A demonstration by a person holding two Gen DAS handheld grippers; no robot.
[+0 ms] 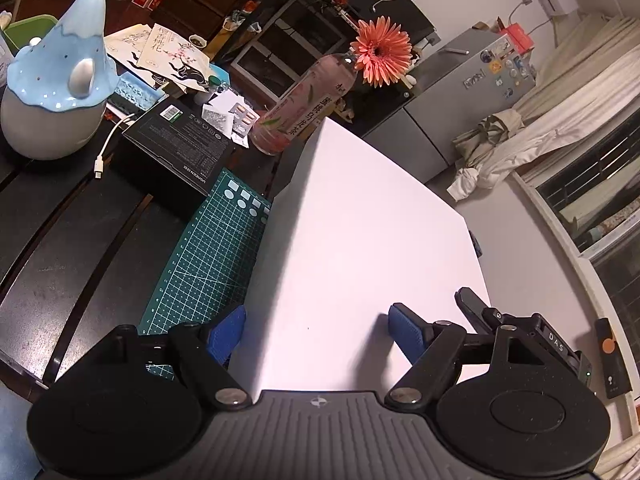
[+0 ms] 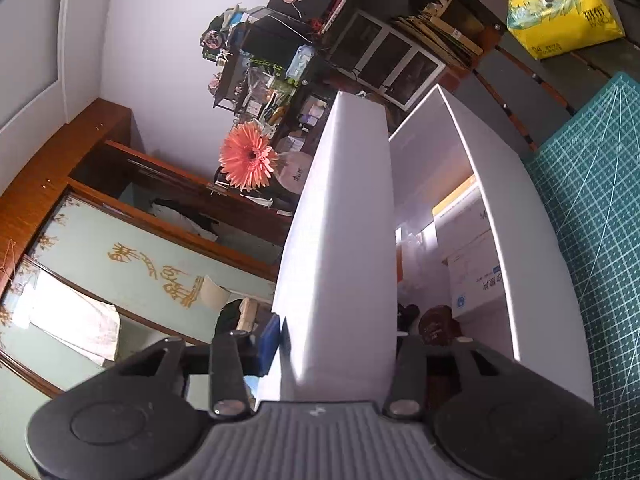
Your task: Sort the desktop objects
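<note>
You are dealing with a white box (image 2: 532, 240) that sits on the green cutting mat (image 1: 208, 248) on the dark surface (image 1: 80, 240), its white lid (image 2: 340, 240) raised off the open side so that small cartons (image 2: 472, 264) show inside. The lid looks like a thin, stiff, smooth panel: probably light, likely a little slippery, and apt to flex or crease if you squeeze it hard at one corner. Take it by the near edge, across its thickness, where your right hand-held gripper (image 2: 339, 342) already has it between its fingers; whether the pads actually press on it or stand just clear, I cannot tell. Your left hand-held gripper (image 1: 318, 332) is spread wide over the lid's broad face and pinches nothing. Use it flat as a steadying support, not as a second pinch. The lid's long axis runs away from both hand-held grippers toward the pink flower (image 1: 382, 50), and the box beside it lies along the same line. The box itself, being loaded, is likely heavier than it looks, so move it by its walls and not by the lid.
</note>
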